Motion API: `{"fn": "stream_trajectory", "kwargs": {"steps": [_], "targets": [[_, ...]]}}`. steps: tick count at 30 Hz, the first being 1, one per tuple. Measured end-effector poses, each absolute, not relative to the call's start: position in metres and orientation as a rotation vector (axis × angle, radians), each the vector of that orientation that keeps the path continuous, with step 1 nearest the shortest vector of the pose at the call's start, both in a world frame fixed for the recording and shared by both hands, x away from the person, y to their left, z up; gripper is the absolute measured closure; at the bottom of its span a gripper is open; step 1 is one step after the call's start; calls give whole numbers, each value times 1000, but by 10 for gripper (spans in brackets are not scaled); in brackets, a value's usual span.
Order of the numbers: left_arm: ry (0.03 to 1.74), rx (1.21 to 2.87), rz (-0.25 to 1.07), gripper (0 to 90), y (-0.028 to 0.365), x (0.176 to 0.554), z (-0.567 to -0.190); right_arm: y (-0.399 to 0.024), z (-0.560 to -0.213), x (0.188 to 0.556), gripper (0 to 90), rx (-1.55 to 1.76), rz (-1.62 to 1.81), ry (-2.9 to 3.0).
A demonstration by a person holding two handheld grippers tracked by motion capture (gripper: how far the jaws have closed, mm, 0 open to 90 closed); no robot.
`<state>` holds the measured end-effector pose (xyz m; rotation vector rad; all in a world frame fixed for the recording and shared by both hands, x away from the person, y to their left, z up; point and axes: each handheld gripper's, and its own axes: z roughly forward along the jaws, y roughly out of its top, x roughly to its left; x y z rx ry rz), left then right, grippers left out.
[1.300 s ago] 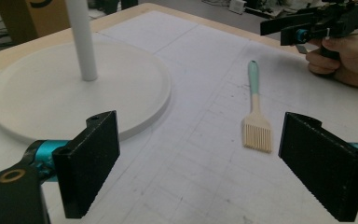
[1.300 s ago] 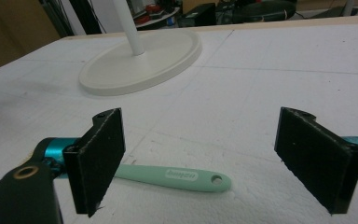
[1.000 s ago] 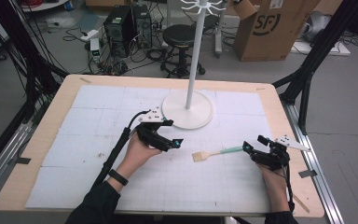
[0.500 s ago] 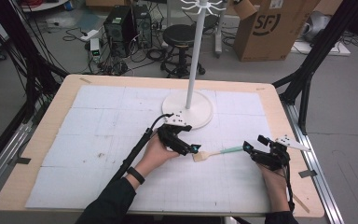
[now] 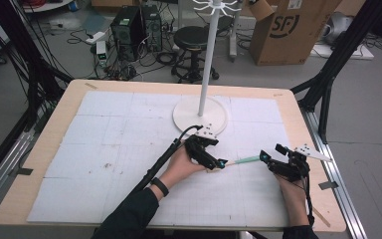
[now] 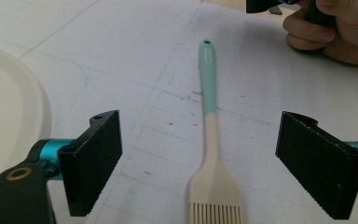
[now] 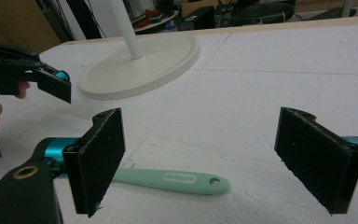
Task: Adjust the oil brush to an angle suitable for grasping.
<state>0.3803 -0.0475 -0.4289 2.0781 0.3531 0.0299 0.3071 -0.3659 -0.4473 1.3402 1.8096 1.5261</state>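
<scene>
Table (image 5: 129, 124): we see a white gridded mat on a wooden top, with a white stand (image 5: 200, 115) on its round base at the far middle.

Left gripper (image 5: 218, 163): half a second ago it sat just left of the brush head; now we find it further right, right over that head. A second ago it was further left still, well clear of the brush. In its own view the jaws stand wide apart, one on each side of the brush, gripping nothing.

Brush (image 5: 241, 160): it lies flat on the mat near the middle right, lying as it did in both earlier pictures. Its cream bristle end (image 6: 214, 207) points left and its mint green handle (image 7: 177, 178) runs right, ending in a small hanging hole.

Right gripper (image 5: 266, 158): we see it just beyond the handle's tip, where it was a second ago. Its jaws are spread wide and empty, the handle lying low between them in its own view.

What the change means: we judge that the left gripper has finished its reach and is lined up to close on the brush near the head, while the right one waits at the handle end. Nothing is lifted yet.
</scene>
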Motion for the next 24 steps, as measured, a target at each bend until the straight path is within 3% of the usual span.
{"fn": "stream_trajectory", "kwargs": {"steps": [10,24], "targets": [[279,2154,30,247,-75,376,-434,-366,-447,307,153,1336,1524,1813],[238,2215,98,609,-92,372,-445,-366,-447,307,153,1337,1527,1814]]}}
